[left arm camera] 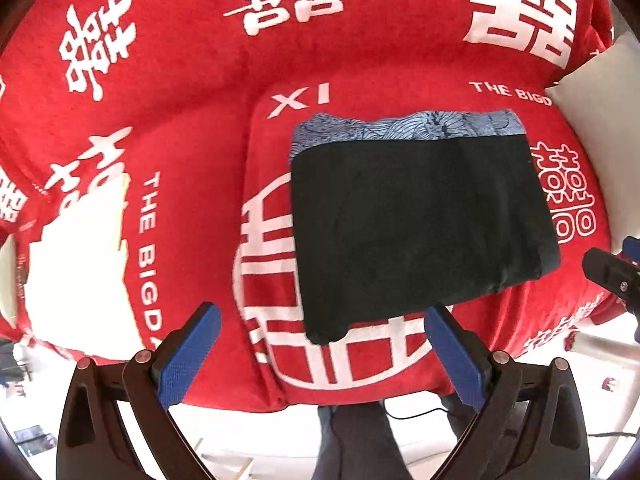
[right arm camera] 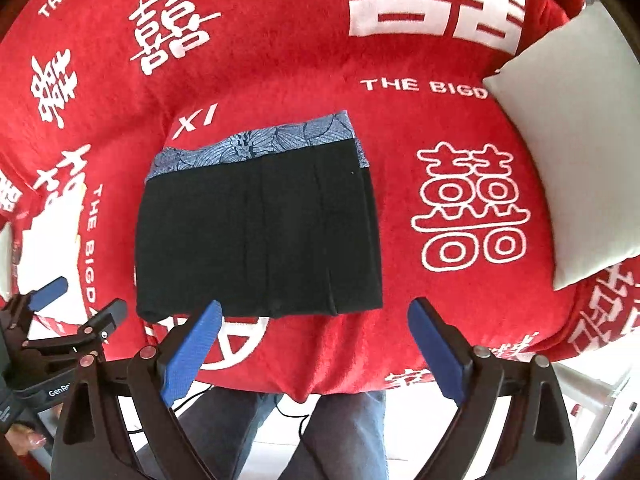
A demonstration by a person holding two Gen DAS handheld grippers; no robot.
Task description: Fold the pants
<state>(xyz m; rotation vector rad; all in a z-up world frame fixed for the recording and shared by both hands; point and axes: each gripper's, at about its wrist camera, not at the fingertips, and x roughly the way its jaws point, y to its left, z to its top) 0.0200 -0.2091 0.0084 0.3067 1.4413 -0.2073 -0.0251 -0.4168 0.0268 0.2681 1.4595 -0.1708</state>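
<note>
The black pants point(left arm camera: 416, 228) lie folded into a compact rectangle on the red blanket point(left arm camera: 180, 112), with a blue patterned waistband point(left arm camera: 408, 126) along the far edge. They also show in the right wrist view point(right arm camera: 256, 236). My left gripper point(left arm camera: 324, 356) is open and empty, hovering over the near edge of the pants. My right gripper point(right arm camera: 316, 344) is open and empty just in front of the pants' near edge. The left gripper also shows at the left of the right wrist view point(right arm camera: 80, 304), and part of the right gripper shows at the right edge of the left wrist view point(left arm camera: 612, 272).
The red blanket point(right arm camera: 280, 60) with white characters covers the whole surface. A white pillow point(right arm camera: 568, 160) lies at the right, also seen in the left wrist view point(left arm camera: 600, 120). A white patch point(left arm camera: 80, 272) shows at the left. The person's legs point(right arm camera: 320, 436) stand below the near edge.
</note>
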